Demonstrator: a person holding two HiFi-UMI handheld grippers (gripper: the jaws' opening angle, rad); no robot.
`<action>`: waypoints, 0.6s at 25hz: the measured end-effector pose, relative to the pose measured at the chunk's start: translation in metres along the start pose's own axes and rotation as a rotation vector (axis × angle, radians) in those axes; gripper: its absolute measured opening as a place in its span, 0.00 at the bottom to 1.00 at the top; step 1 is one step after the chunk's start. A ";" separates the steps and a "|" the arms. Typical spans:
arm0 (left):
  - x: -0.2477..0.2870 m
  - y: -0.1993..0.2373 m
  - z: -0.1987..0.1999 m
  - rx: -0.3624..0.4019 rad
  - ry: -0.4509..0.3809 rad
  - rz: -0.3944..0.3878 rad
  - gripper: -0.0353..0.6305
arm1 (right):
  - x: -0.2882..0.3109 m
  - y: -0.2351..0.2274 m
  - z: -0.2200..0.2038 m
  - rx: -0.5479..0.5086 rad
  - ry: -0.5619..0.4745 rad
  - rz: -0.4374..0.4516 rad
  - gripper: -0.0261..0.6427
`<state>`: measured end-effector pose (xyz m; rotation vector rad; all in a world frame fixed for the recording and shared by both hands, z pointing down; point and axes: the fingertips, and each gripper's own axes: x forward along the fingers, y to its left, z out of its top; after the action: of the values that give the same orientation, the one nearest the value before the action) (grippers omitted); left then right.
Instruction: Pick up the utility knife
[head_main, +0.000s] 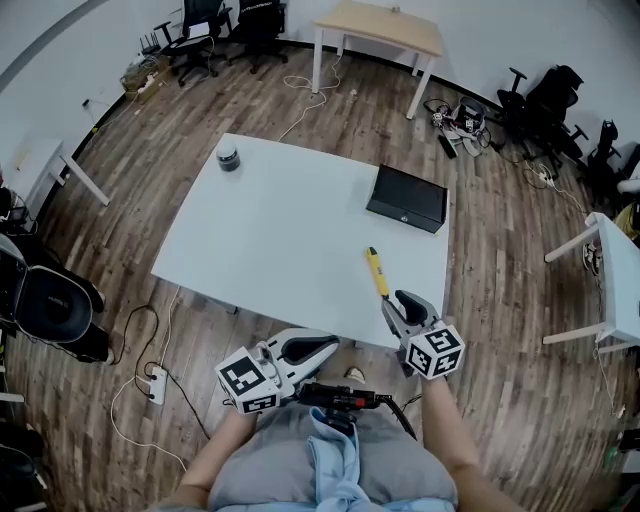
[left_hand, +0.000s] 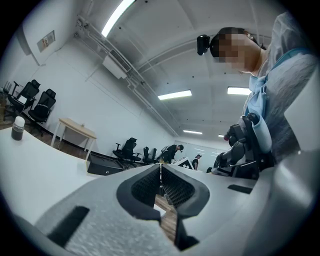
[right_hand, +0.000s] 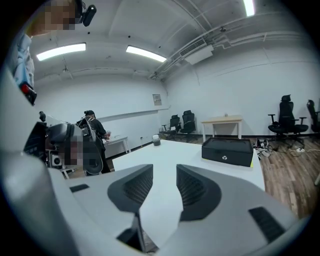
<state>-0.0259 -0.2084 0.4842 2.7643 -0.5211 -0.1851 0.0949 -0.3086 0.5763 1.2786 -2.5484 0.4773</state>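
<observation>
Tongs first: the right tongs (head_main: 396, 301) stand wide apart, and the right gripper view shows the gap (right_hand: 164, 187) clearly, two dark ribbed pads with only bare white bench top between them, nothing gripped and nothing touched. They hover over the near right edge of the white rectangular bench (head_main: 290, 230), tips aimed at the slim yellow utility knife (head_main: 376, 271). It lies flat on the bench near that front edge, running lengthwise away from the person, its near end just beside the tips; the head view cannot settle whether they meet, and the knife does not show between the pads in the tongs' own camera. Over to the left tongs (head_main: 333, 346): held level off the bench's near edge above the person's lap, pointing across toward the right, and in the left gripper view their pads (left_hand: 172, 186) are pressed together with nothing caught between them. Further back, a flat black rectangular box (head_main: 407, 198) sits near the right edge, well beyond the knife, and a small dark round jar (head_main: 228, 156) stands at the far left corner.
</observation>
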 end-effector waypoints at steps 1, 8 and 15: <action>-0.001 0.001 0.000 -0.003 0.001 0.001 0.08 | 0.002 -0.002 -0.002 0.004 0.003 -0.010 0.22; -0.001 0.003 -0.003 -0.019 0.021 -0.006 0.08 | 0.011 -0.014 -0.015 0.026 0.028 -0.051 0.22; -0.001 0.010 -0.008 -0.036 0.036 0.000 0.08 | 0.023 -0.024 -0.027 0.026 0.049 -0.087 0.22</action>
<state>-0.0286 -0.2151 0.4950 2.7275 -0.5040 -0.1436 0.1030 -0.3282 0.6140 1.3632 -2.4426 0.5187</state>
